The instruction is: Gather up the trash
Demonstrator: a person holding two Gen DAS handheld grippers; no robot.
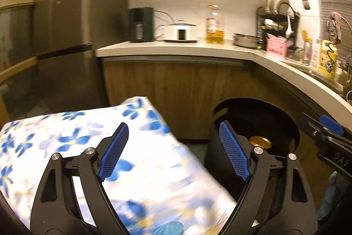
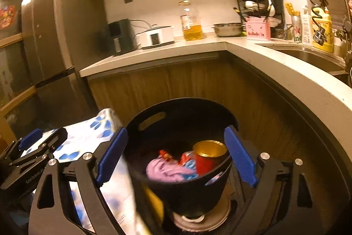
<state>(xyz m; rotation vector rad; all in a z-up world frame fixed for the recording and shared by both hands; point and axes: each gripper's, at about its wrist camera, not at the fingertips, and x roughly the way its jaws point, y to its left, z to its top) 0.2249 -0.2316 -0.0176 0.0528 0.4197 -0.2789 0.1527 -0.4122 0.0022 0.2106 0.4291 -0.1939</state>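
A black round bin (image 2: 154, 122) stands on the floor against the wooden cabinets; in the left wrist view the black bin (image 1: 283, 118) is at lower right. Inside lie a red cup with a gold rim (image 2: 210, 152), purple crumpled wrapping (image 2: 165, 171) and red wrappers (image 2: 173, 156). My right gripper (image 2: 176, 158) hangs open above the bin, with nothing pressed between its blue pads (image 2: 239, 160). My left gripper (image 1: 173, 151) is open too, over the edge of a table under a blue-flowered cloth (image 1: 66, 138), its right pad near the bin's rim.
A pale L-shaped counter (image 1: 176, 49) carries a kettle (image 1: 140, 24), a white cooker (image 1: 180, 31), an oil bottle (image 1: 214, 25), a steel pot (image 1: 245, 40) and a dish rack (image 1: 277, 21). A tall fridge (image 1: 66, 25) stands left. A sink (image 2: 308, 58) sits at right.
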